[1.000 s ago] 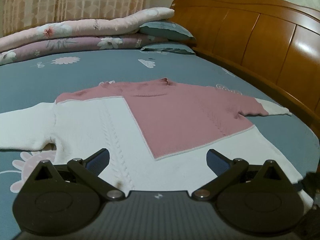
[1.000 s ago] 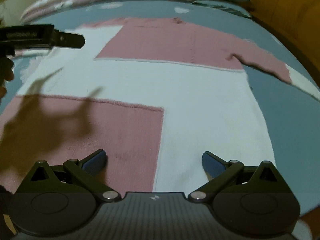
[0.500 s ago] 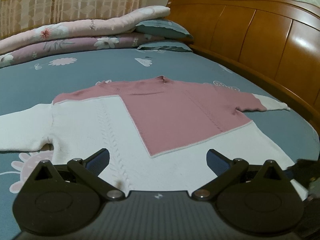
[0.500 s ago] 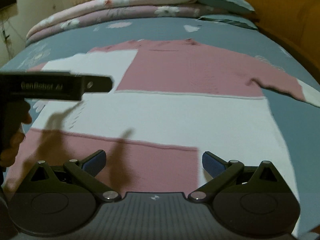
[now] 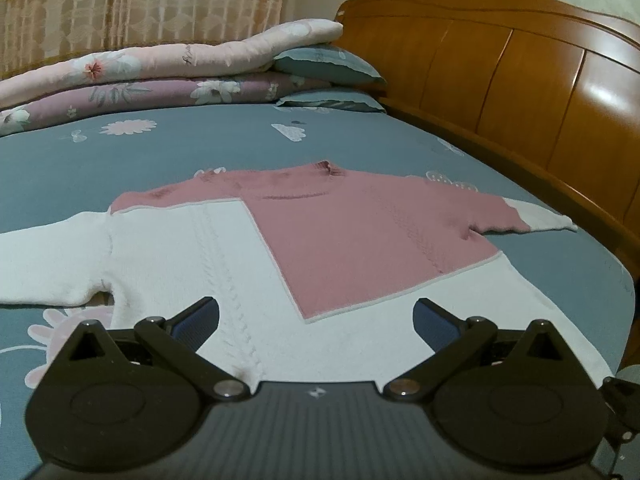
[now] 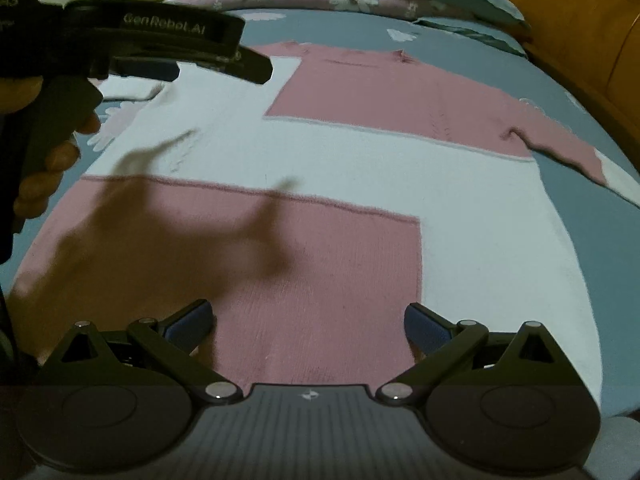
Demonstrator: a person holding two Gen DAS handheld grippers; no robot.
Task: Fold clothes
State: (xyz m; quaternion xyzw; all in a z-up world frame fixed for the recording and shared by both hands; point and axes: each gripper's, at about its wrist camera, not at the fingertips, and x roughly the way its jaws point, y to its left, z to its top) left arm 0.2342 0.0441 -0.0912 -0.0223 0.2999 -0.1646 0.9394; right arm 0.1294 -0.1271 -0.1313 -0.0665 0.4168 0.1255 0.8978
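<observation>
On the bed (image 5: 160, 152) a pink-and-white sweater (image 6: 360, 184) lies flat, collar pointing toward the folded quilts (image 5: 160, 68), sleeves stretched crosswise. The left gripper (image 5: 316, 318) and right gripper (image 6: 308, 320) hover above it, fingers spread, empty.

Domestic bedroom. A bed (image 5: 360, 148) carries a grey-blue floral sheet, with a wooden headboard (image 5: 520, 80) along its right side. Folded floral quilts (image 5: 160, 76) and pillows (image 5: 328, 66) are stacked at the far end, before patterned curtains (image 5: 140, 4).
</observation>
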